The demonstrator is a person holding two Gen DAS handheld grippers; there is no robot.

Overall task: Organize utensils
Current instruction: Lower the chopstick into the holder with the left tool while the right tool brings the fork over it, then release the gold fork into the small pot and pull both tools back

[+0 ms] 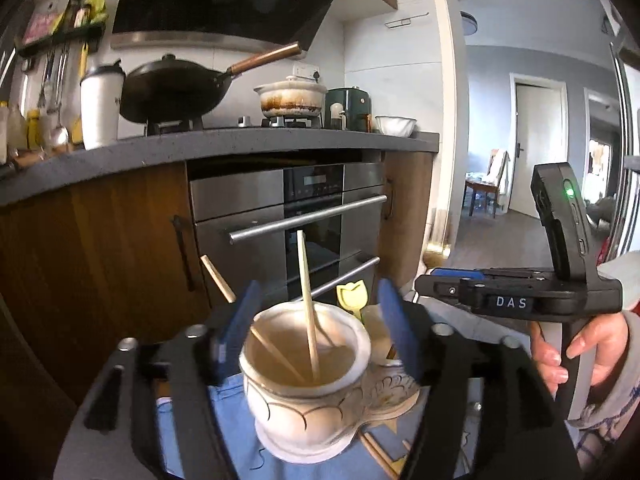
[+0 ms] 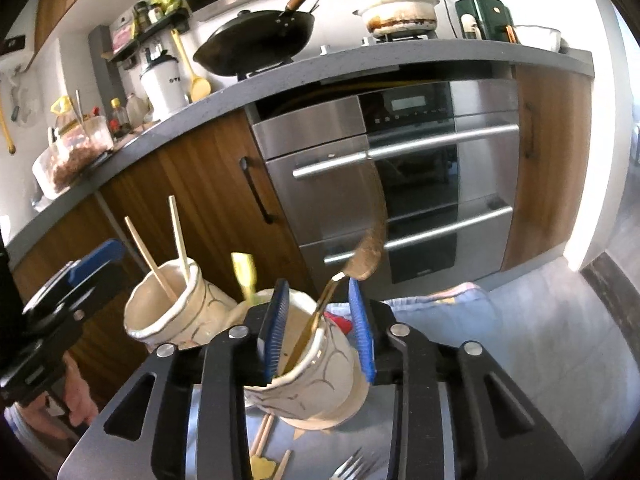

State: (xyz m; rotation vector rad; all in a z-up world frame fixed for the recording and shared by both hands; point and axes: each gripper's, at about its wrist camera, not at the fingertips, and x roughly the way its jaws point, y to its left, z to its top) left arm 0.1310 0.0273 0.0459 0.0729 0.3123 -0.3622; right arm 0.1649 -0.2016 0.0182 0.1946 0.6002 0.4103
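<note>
Right now two cream pots stand side by side on a blue cloth (image 1: 240, 436). The left pot (image 1: 308, 380) sits between the wide-apart fingers of the left gripper (image 1: 320, 332), and they do not touch it. Two chopsticks (image 1: 309, 308) stand in it, one almost straight up, one leaning left. The right pot (image 2: 316, 380) sits between the right gripper (image 2: 316, 328) fingers, also spread wide. A spoon (image 2: 340, 296) stands in it, handle down, bowl up, tilted right. A yellow tulip stick (image 2: 247, 276) pokes up between the pots. A fork (image 2: 352, 468) lies near. Far behind are an oven (image 2: 400, 184), a grey bench (image 2: 360, 64) and a black wok (image 2: 256, 36).
</note>
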